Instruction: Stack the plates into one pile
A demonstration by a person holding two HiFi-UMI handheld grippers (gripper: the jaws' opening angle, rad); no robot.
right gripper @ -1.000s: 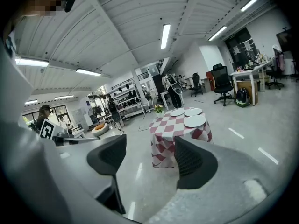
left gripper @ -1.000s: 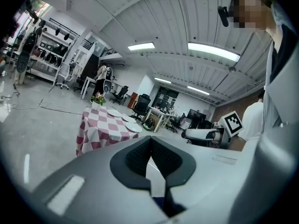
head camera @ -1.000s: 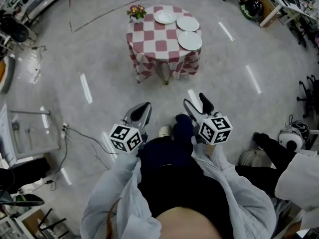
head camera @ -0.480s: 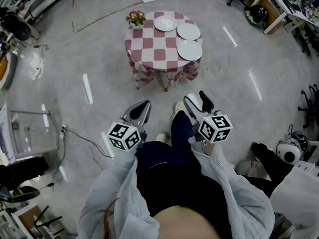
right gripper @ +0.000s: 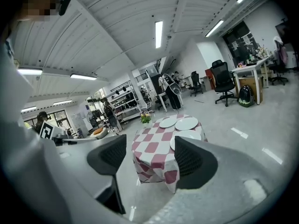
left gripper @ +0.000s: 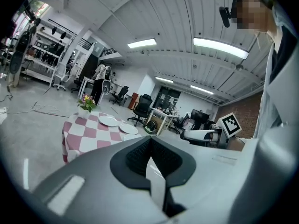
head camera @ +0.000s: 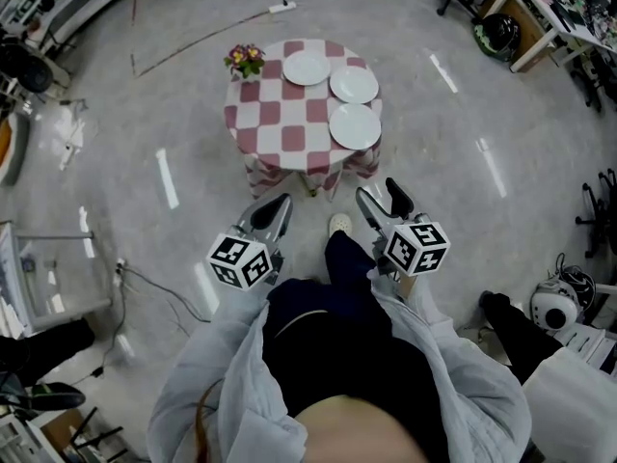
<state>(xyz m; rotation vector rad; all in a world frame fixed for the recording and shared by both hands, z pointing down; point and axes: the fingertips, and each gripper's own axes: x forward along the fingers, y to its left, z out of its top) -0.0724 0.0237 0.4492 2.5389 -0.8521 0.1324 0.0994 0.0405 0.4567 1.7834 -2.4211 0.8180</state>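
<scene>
left gripper (head camera: 275,208) jaws together, right gripper (head camera: 377,193) apart, empty; three white round plates (head camera: 355,126), unstacked, on checked table (head camera: 280,128)

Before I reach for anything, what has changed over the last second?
The person has walked toward the table, which now sits nearer and lower in the head view. Nothing was taken hold of or let go. Unchanged: the three plates lie apart on the cloth, unstacked. The left gripper has its jaws together, the right gripper has its jaws apart, and both are empty.
</scene>
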